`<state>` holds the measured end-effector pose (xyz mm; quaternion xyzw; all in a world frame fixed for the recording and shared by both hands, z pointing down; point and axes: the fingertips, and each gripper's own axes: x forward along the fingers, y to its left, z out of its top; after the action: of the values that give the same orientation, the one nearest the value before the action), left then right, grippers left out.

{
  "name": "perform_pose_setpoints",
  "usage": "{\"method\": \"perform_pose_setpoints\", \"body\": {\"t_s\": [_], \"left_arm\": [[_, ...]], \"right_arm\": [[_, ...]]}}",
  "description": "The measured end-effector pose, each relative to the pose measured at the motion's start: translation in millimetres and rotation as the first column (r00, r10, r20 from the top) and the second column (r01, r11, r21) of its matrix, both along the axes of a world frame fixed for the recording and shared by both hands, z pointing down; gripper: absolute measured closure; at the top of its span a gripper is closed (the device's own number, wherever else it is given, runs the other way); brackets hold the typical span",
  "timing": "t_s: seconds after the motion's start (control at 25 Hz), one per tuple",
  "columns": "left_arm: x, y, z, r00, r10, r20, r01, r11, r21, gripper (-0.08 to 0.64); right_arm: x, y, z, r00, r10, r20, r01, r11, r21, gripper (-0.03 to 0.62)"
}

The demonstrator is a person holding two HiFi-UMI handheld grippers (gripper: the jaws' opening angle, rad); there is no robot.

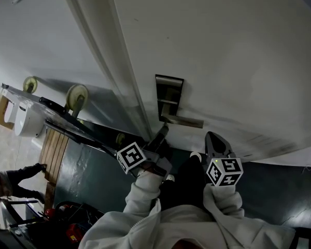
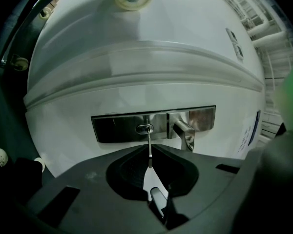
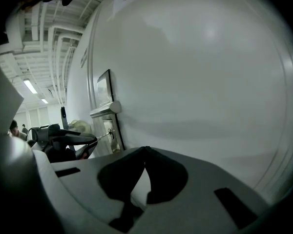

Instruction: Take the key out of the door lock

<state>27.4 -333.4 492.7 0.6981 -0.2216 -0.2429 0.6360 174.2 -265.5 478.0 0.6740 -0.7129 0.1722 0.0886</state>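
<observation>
A thin metal key point(image 2: 149, 140) sticks out of the keyhole point(image 2: 145, 128) in the steel lock plate point(image 2: 117, 128) of a white door point(image 1: 223, 51). My left gripper point(image 2: 150, 151) is shut on the key's outer end, straight in front of the plate. The lever handle point(image 2: 185, 133) juts out just right of the keyhole. In the head view the left gripper point(image 1: 164, 128) reaches up to the lock plate point(image 1: 169, 95) under the handle point(image 1: 185, 121). My right gripper point(image 1: 213, 136) hangs to the right near the door face, its jaws point(image 3: 145, 149) shut and empty. The right gripper view shows the key point(image 3: 103, 137) from the side.
The door frame point(image 1: 114, 71) runs along the left of the door. A cart with pale wheels point(image 1: 76, 96), a white box point(image 1: 26, 119) and a wooden panel point(image 1: 54, 152) stand at the left. A person's arm point(image 1: 10, 178) shows at the far left on the dark floor point(image 1: 93, 165).
</observation>
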Motion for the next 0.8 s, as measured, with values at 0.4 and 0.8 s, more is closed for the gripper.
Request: {"method": "perform_pose_setpoints", "body": {"t_s": [0.4,0.8], "left_arm": [[-7.5,10.0,-1.0,0.999,0.009,0.041,-0.01,1.0,0.024,0.532],[-47.2,15.0,5.5,0.98,-0.043,0.194,0.02,0.993,0.115,0.534]], "right_arm": [[-8.7,2.3,-2.1,1.0,-0.013,0.015,0.013,1.0,0.014,0.541],[-24.0,0.1,-1.4,0.998,-0.054,0.019,0.054,0.998,0.015,0.541]]}}
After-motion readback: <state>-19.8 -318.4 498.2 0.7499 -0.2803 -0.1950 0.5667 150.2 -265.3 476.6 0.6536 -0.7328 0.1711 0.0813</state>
